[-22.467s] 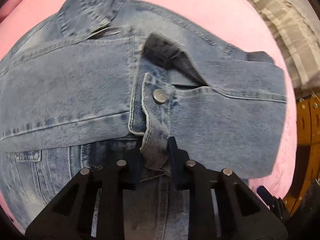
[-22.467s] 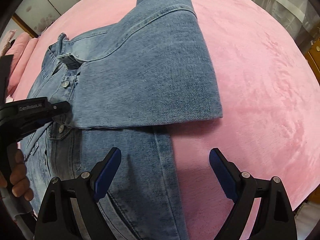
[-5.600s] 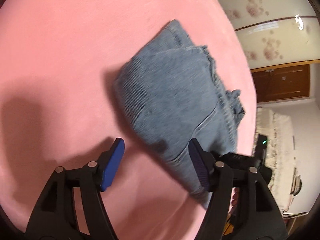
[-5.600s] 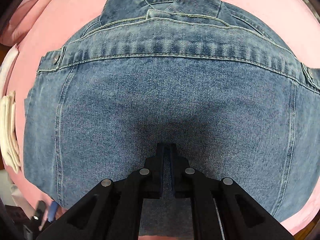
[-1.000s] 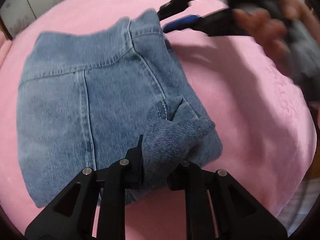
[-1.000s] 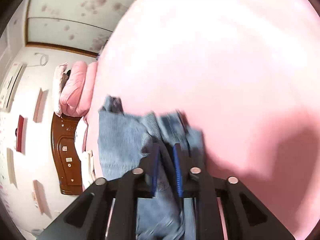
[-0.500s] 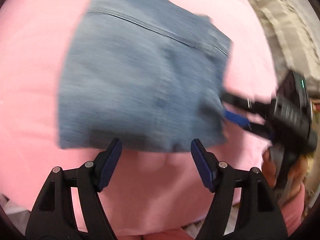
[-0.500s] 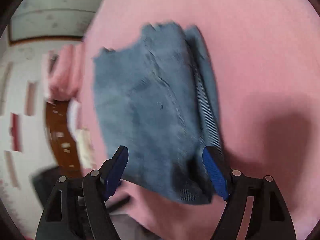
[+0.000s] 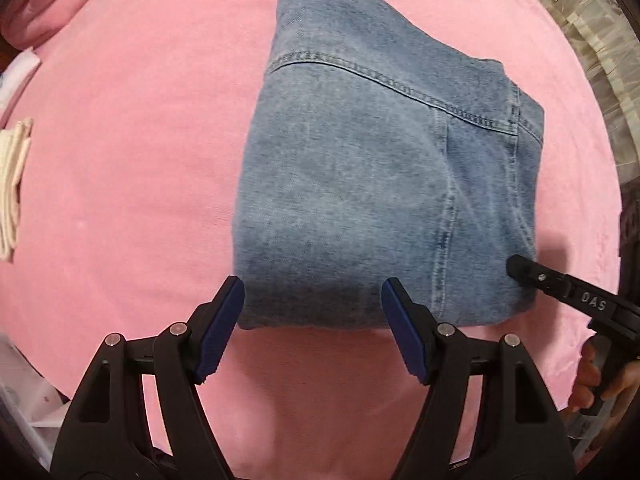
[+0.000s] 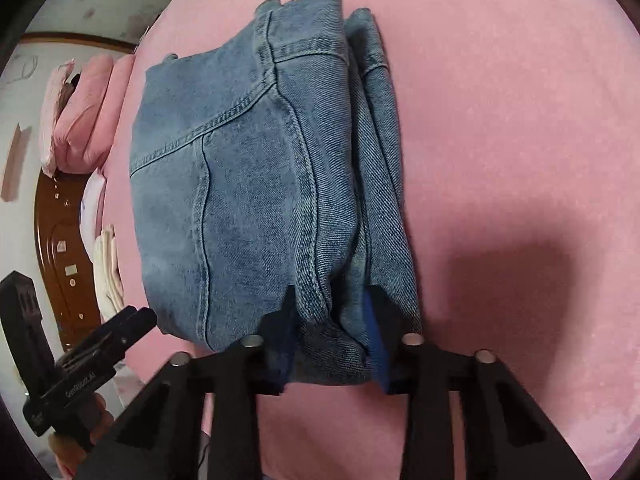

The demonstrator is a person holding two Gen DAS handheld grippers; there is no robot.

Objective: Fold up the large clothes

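Note:
A blue denim jacket (image 9: 360, 180) lies folded into a thick rectangle on the pink bed cover (image 9: 120, 160). My left gripper (image 9: 312, 292) points straight down over the jacket's near edge, open, with nothing pressed between its blue pads. In the right wrist view the jacket (image 10: 240, 180) shows its stacked layers along one side. My right gripper (image 10: 330, 320) is closing on that layered corner, and its pads squeeze the bunched denim. The right gripper's tip (image 9: 516, 266) also shows at the jacket's lower right corner. The left gripper (image 10: 120, 328) shows at the lower left.
Pink pillows (image 10: 80, 120) and a wooden headboard (image 10: 56, 240) stand at the bed's far end. A folded white cloth (image 9: 12, 184) lies near the bed's edge. A pale curtain (image 9: 592, 40) hangs beyond the bed. A person's hand (image 9: 588, 376) holds the right gripper.
The left gripper let go of a denim fold a second ago and stays open. The right gripper, wide open half a second ago, has closed onto the jacket's layered corner.

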